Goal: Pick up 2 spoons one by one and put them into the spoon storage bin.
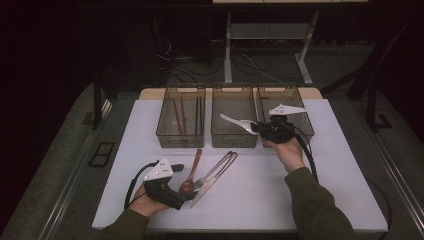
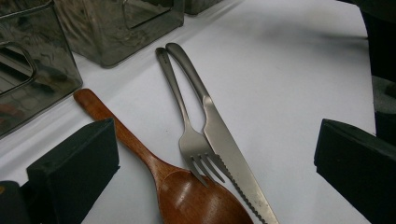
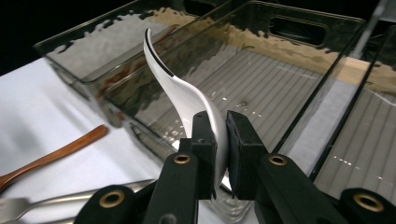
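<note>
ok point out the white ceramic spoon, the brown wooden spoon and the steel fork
white ceramic spoon [image 3: 187, 95], right gripper view, middle of its handle
brown wooden spoon [image 2: 196, 198], left gripper view, on its bowl
steel fork [image 2: 192, 142], left gripper view, neck above the tines

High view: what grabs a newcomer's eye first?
The white spoon clamped in the right gripper, held above the middle bin of three clear bins at the table's far edge. Next, the wooden spoon, fork and knife lying together on the white table in front of the open left gripper.
</note>
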A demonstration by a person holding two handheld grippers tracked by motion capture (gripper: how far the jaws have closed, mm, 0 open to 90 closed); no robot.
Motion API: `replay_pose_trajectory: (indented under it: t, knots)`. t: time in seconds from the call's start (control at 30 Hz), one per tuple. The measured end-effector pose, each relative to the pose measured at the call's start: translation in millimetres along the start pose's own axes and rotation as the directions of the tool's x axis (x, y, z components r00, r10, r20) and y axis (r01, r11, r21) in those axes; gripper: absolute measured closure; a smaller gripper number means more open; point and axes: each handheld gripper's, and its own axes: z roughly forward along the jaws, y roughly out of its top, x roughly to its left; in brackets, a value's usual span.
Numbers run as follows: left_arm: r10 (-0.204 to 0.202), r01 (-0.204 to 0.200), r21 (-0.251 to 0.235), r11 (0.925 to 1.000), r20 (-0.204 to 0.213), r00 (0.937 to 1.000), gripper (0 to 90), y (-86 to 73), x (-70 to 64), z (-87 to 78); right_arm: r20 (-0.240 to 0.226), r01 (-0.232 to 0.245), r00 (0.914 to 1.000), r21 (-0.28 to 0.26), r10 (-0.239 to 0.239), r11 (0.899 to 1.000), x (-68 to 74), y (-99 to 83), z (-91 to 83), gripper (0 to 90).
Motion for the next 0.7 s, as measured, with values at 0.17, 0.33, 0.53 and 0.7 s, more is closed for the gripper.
replay_pose_trajectory:
  t: [0.17, 0.33, 0.53, 0.7]
  knots:
    - [0.000, 0.000, 0.000, 1.0000, 0.001, 1.0000, 0.0, 0.0, -0.3, 0.1, 0.028, 0.004, 0.9996, 0.024, -0.004, 1.000, -3.2, 3.8, 9.0, 82.0]
    - [0.000, 0.000, -0.001, 1.0000, 0.001, 1.0000, 0.0, 0.0, 0.0, 0.0, 0.045, 0.005, 0.9990, 0.058, -0.007, 0.998, -5.1, 7.1, 18.4, 82.0]
    - [0.000, 0.000, -0.002, 1.0000, 0.002, 1.0000, 0.0, 0.0, -0.3, -0.1, 0.065, 0.018, 0.9976, 0.111, -0.025, 0.994, -3.9, 8.5, 30.7, 81.8]
    - [0.000, 0.000, -0.002, 1.0000, 0.003, 1.0000, 0.0, 0.1, -0.2, -0.2, 0.070, 0.033, 0.9965, 0.154, -0.044, 0.987, -1.7, 8.3, 38.9, 80.8]
